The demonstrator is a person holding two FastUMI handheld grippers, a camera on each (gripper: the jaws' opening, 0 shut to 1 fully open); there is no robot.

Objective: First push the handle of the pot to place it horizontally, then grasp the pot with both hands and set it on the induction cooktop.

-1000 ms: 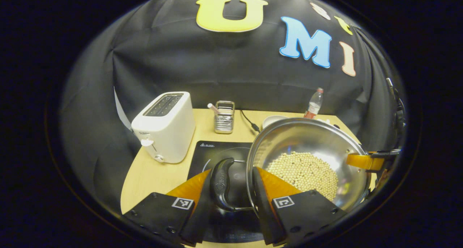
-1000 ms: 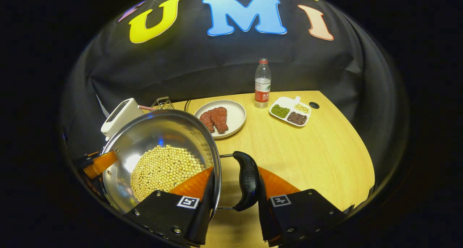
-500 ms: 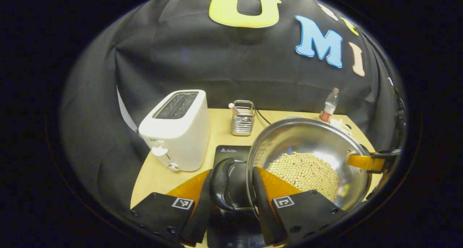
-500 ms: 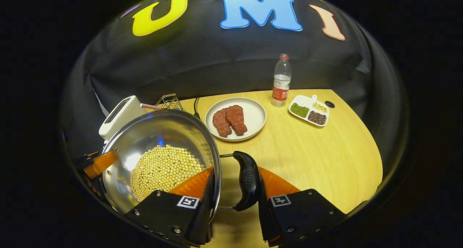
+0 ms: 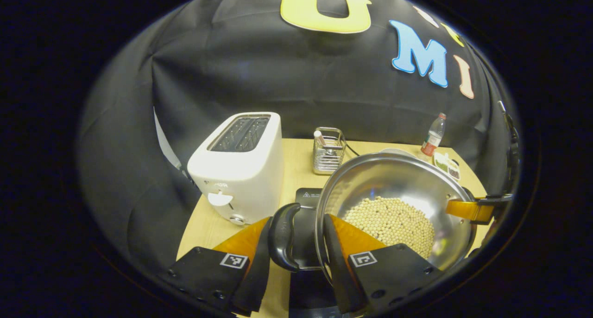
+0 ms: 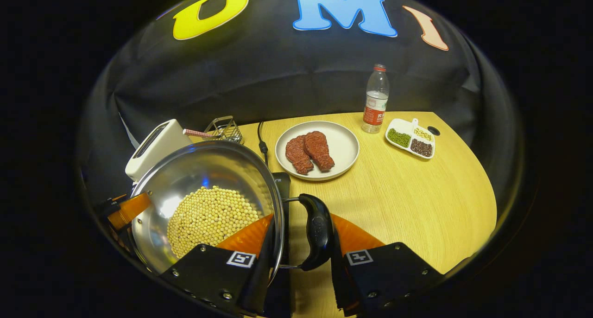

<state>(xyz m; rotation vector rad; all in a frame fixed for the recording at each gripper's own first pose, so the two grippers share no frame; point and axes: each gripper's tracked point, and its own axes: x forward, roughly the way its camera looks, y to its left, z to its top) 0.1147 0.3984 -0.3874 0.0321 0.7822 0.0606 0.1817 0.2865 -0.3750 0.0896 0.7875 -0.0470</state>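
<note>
Aloft, pot [image 5: 394,202] above cooktop [image 5: 305,200]

Carried steadily leftward across the bench [image 6: 417,202] over the last second, pot [image 5: 394,206] and both tongs together. In the left gripper view, toaster [image 5: 241,165] grown larger and slid toward centre, wire rack [image 5: 328,156] and bottle [image 5: 432,136] shifted right, induction cooktop [image 5: 305,202] now mostly tucked beneath the pot. In the right gripper view, plate of meat [image 6: 317,150], bottle and divided dish [image 6: 410,138] drifted rightward, and the cooktop's dark edge newly peeking out beside the pot's rim, cable [image 6: 261,139] now visible.
</note>
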